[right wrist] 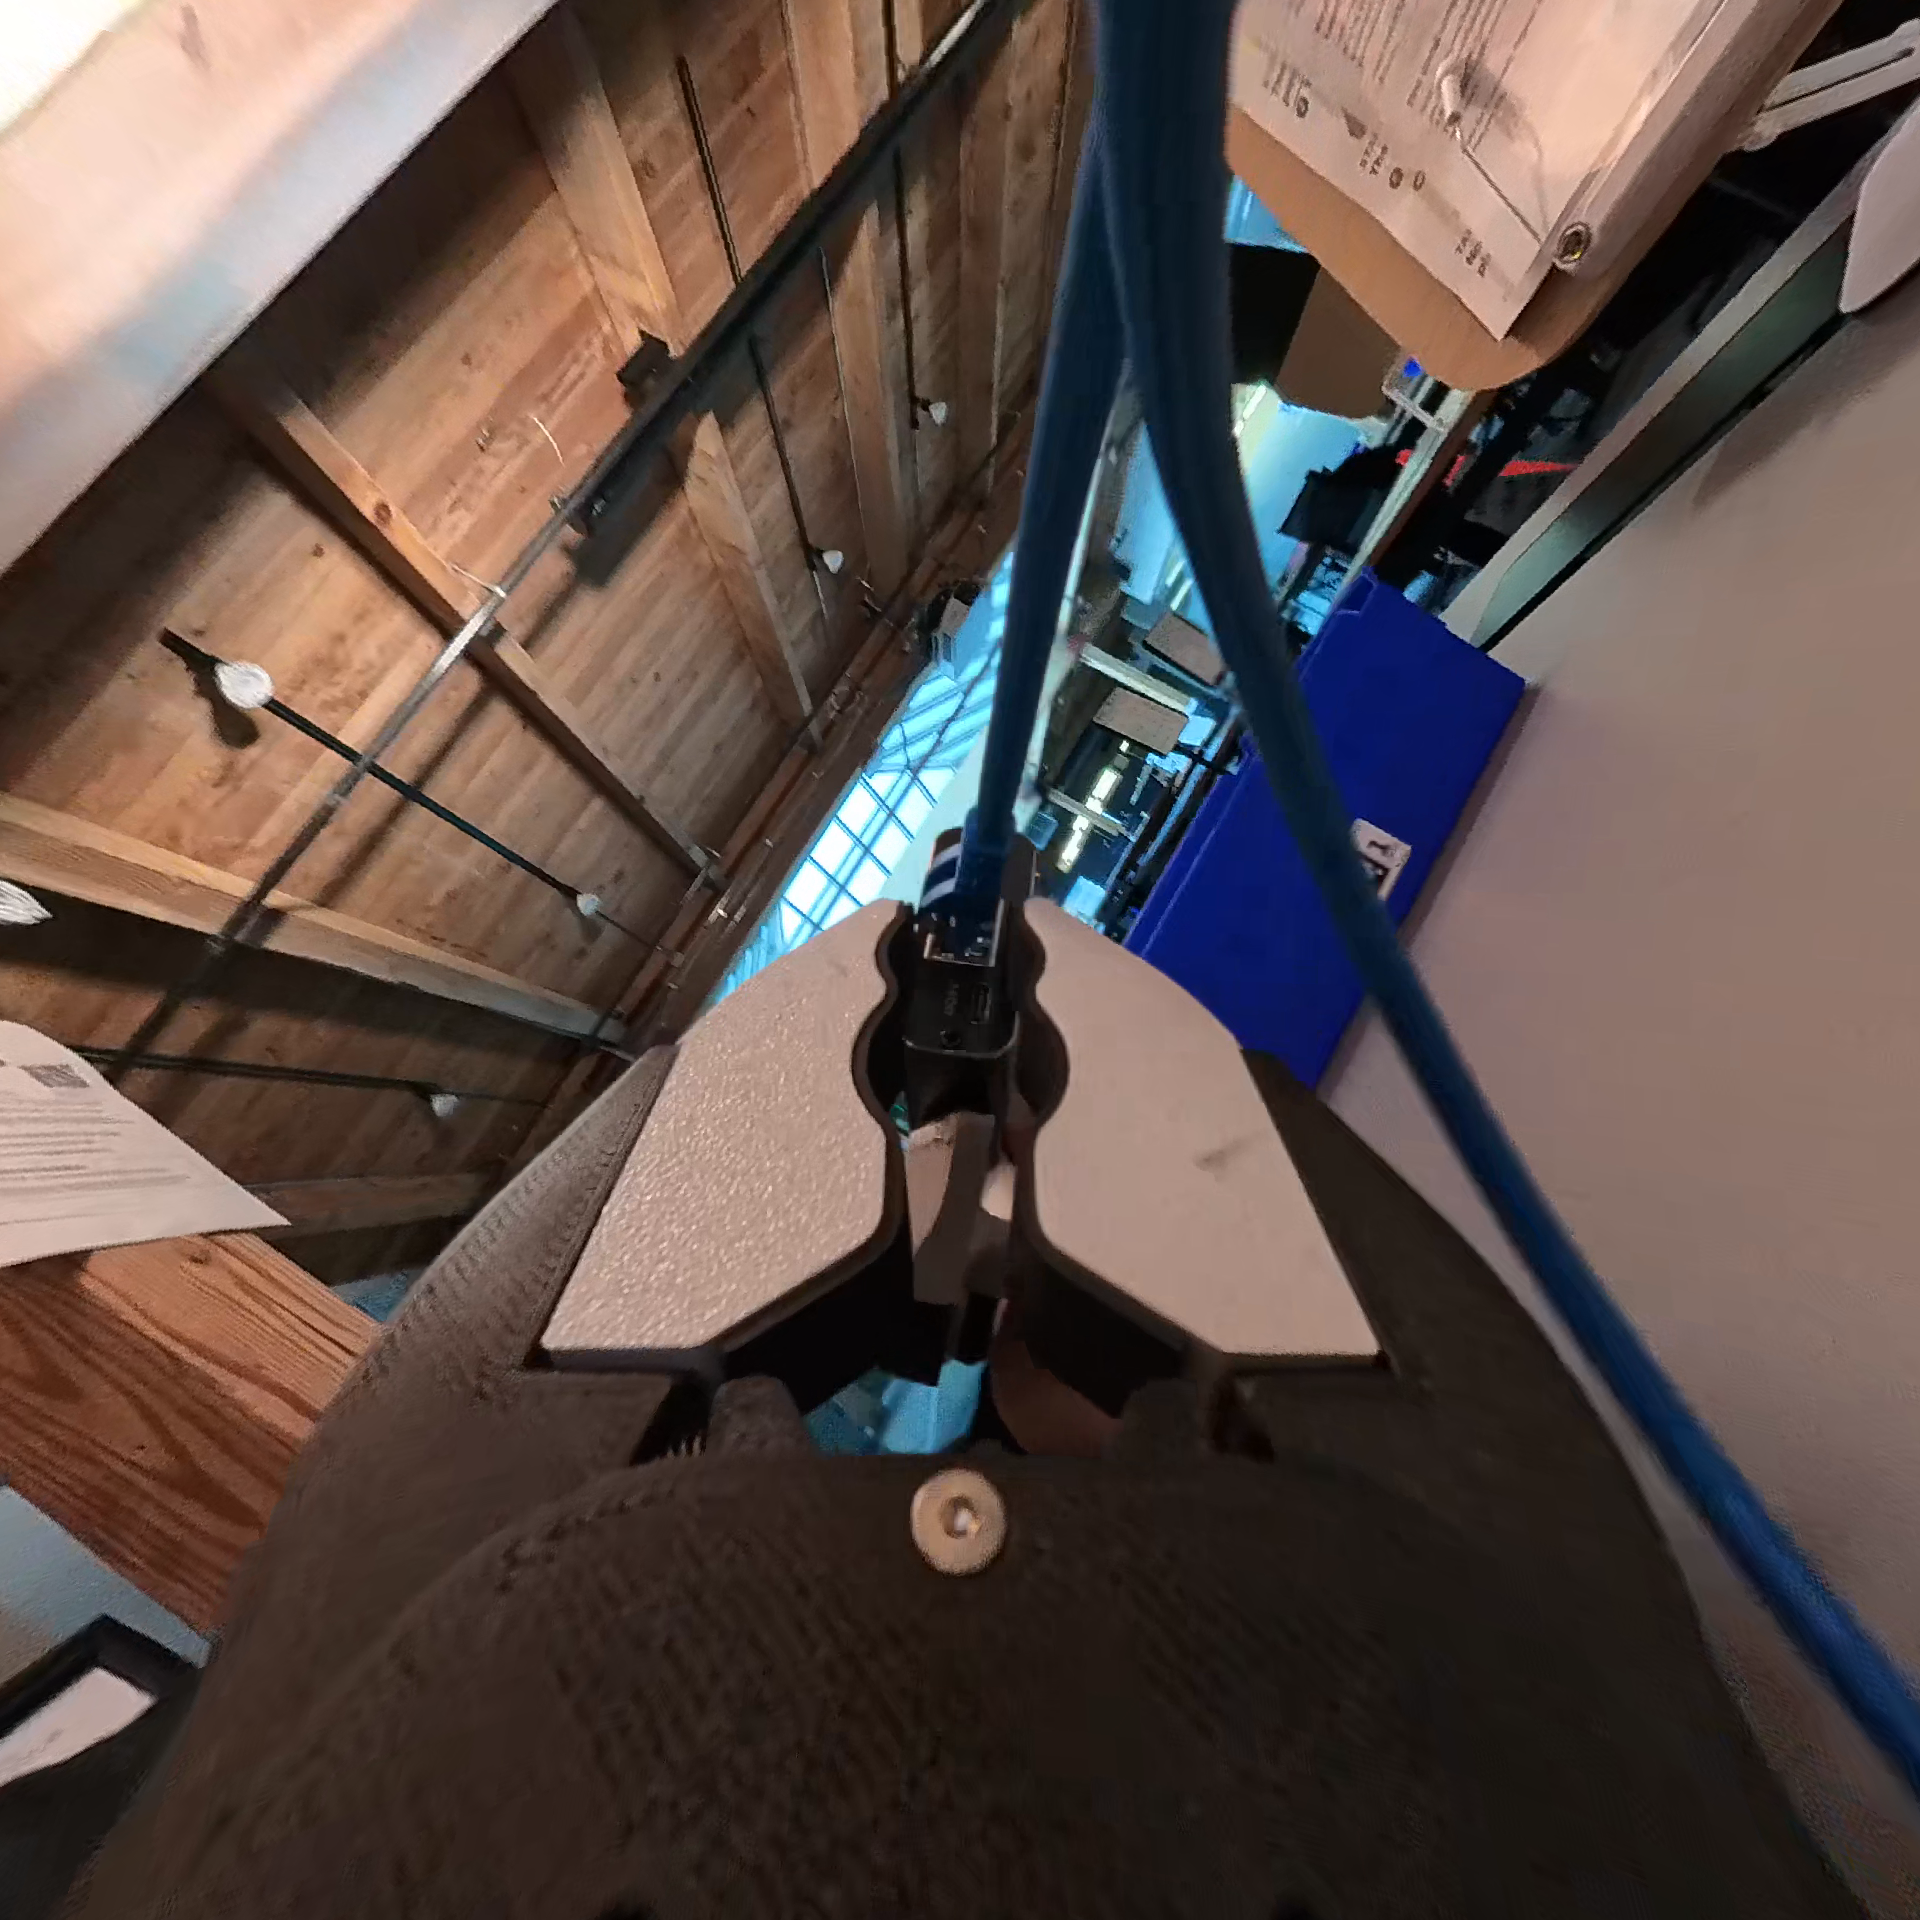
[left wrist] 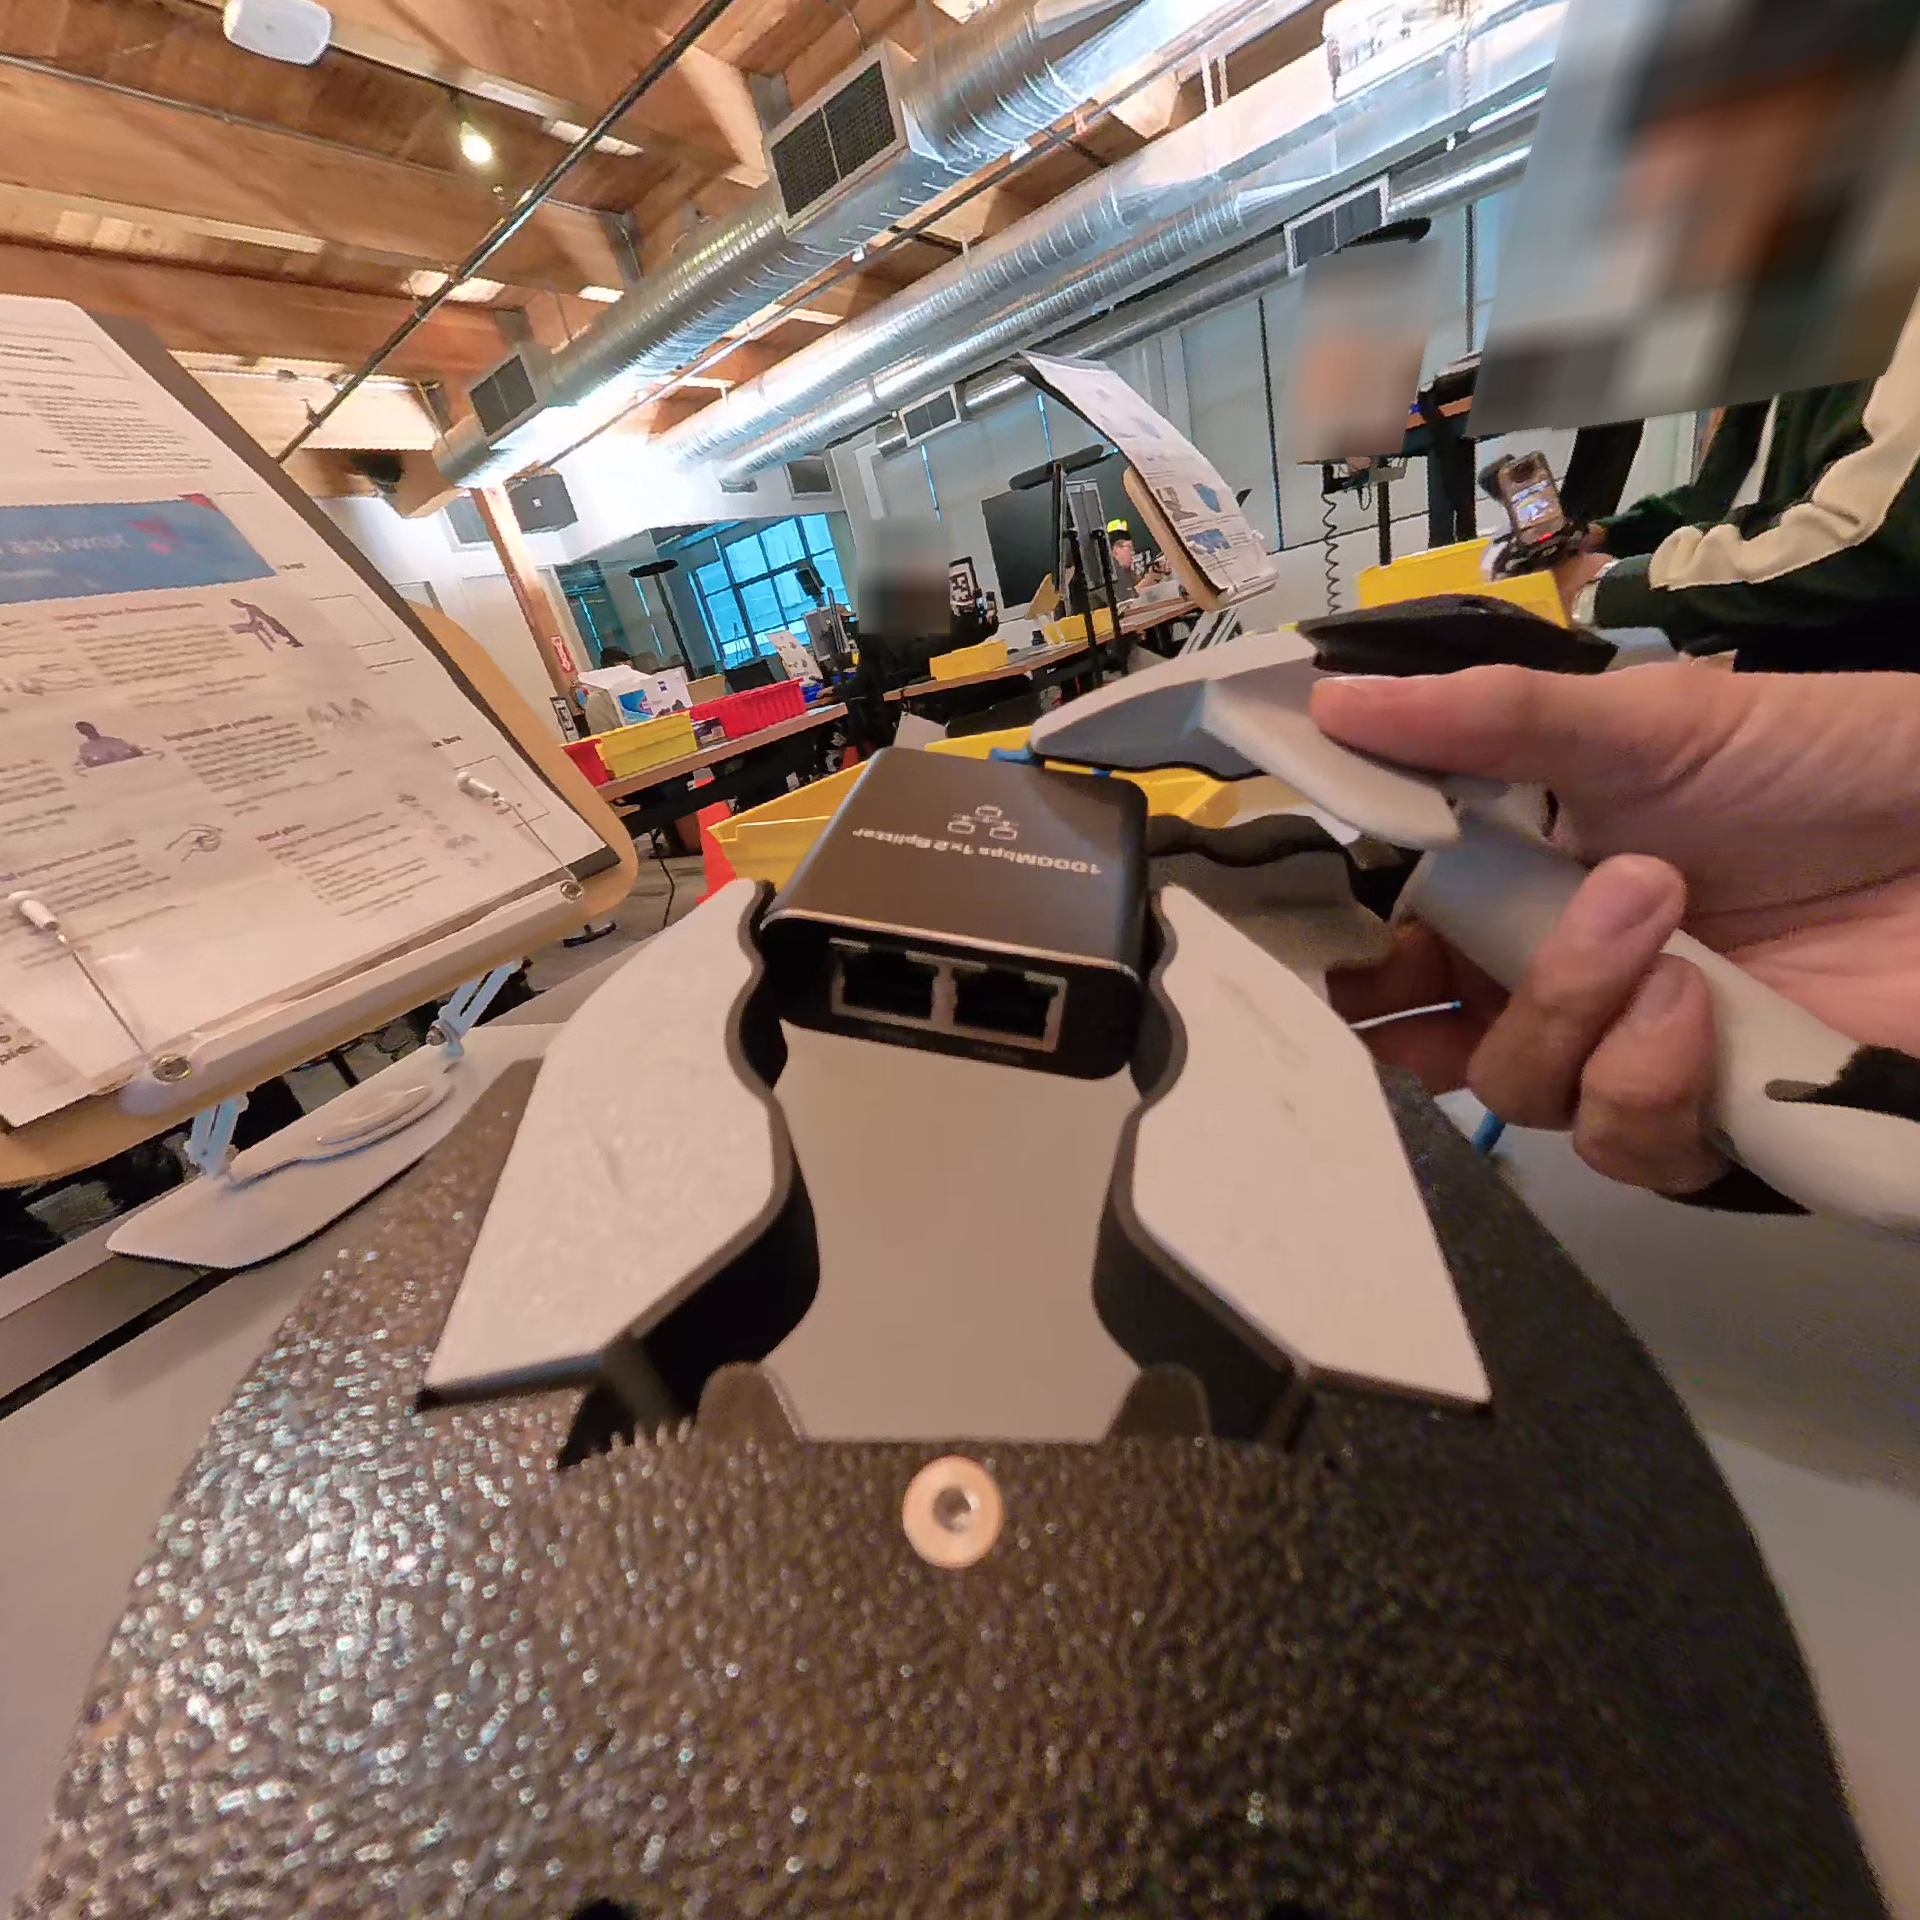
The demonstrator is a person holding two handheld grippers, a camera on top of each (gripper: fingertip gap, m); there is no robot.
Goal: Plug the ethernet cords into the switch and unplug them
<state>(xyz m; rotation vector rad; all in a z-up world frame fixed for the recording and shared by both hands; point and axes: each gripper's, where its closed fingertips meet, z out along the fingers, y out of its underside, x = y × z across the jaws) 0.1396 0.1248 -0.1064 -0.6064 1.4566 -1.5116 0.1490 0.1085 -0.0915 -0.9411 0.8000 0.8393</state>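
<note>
My left gripper point(left wrist: 956, 920) is shut on a black switch point(left wrist: 987, 862) and holds it by its sides above the table. Two empty ports point(left wrist: 948, 989) face the camera. My right gripper point(left wrist: 1049, 743), held by a hand point(left wrist: 1714, 831), reaches the switch's far end from the right. In the right wrist view the right gripper point(right wrist: 961, 920) is shut on the blue ethernet plug point(right wrist: 971, 930), which sits at the end of the switch point(right wrist: 956, 1013). The blue cord point(right wrist: 1039, 520) runs away from the plug, and another blue length point(right wrist: 1403, 987) sweeps down the right side.
A document stand point(left wrist: 260, 675) with a printed page stands left of the switch. Yellow bins point(left wrist: 774, 831) sit behind it. A blue bin point(right wrist: 1351, 831) stands on the pale table point(right wrist: 1714, 831). A person in a green jacket point(left wrist: 1787, 499) is at the far right.
</note>
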